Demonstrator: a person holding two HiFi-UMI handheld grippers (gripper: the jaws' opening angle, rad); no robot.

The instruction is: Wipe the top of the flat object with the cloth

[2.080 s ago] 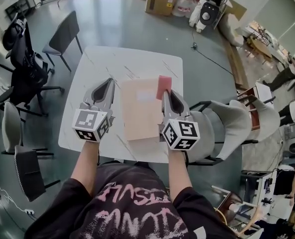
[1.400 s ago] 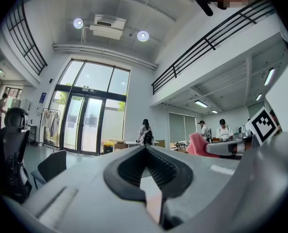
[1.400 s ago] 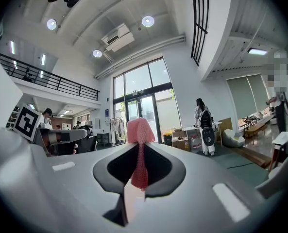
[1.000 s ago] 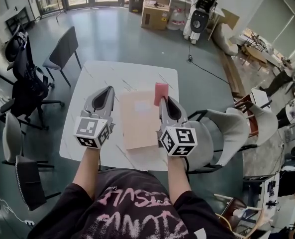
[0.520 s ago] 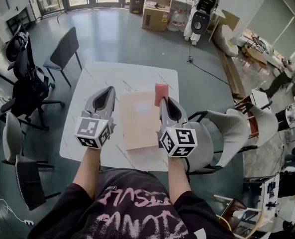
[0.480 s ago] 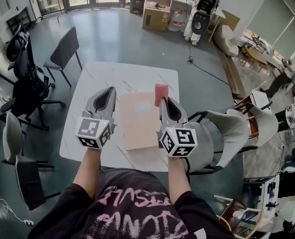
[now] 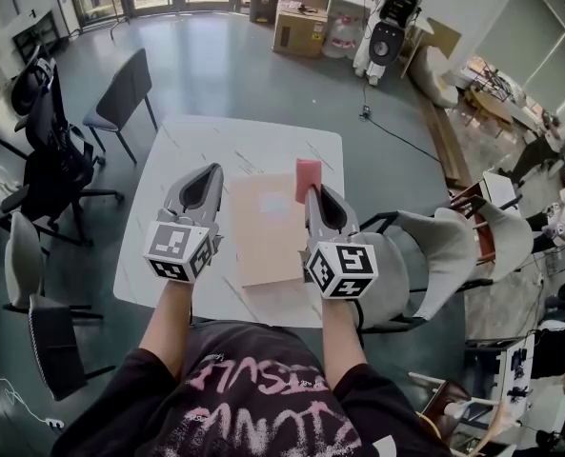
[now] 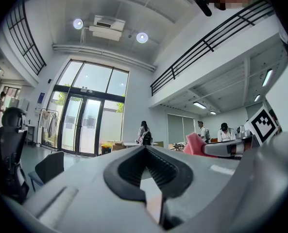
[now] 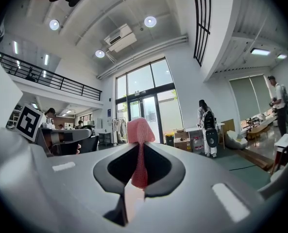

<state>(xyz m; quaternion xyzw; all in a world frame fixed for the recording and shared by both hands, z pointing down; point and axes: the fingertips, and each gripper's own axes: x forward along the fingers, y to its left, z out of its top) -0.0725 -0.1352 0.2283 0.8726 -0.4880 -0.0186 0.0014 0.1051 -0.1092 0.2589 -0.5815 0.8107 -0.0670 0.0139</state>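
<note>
1. The left hand-held gripper (image 7: 211, 170) hovers over the left part of the counter (image 7: 215, 133), just beside the flat object's left edge. Its jaws are closed with nothing between them.
2. The flat object (image 7: 266, 231), a tan sheet, lies mid-counter, its near edge close to the counter's near rim.
3. The right hand-held gripper (image 7: 316, 190) pinches the pink cloth (image 7: 308, 173) at the sheet's far right corner. No view settles whether the cloth touches it.
4. Wiping looks not yet begun. The next move likely calls for lowering the cloth flat onto the sheet and sweeping leftward, while the left hand-held gripper steadies the sheet.
5. The far half of the counter gives open room. The grey chair (image 7: 434, 241) crowds the right edge.
</note>
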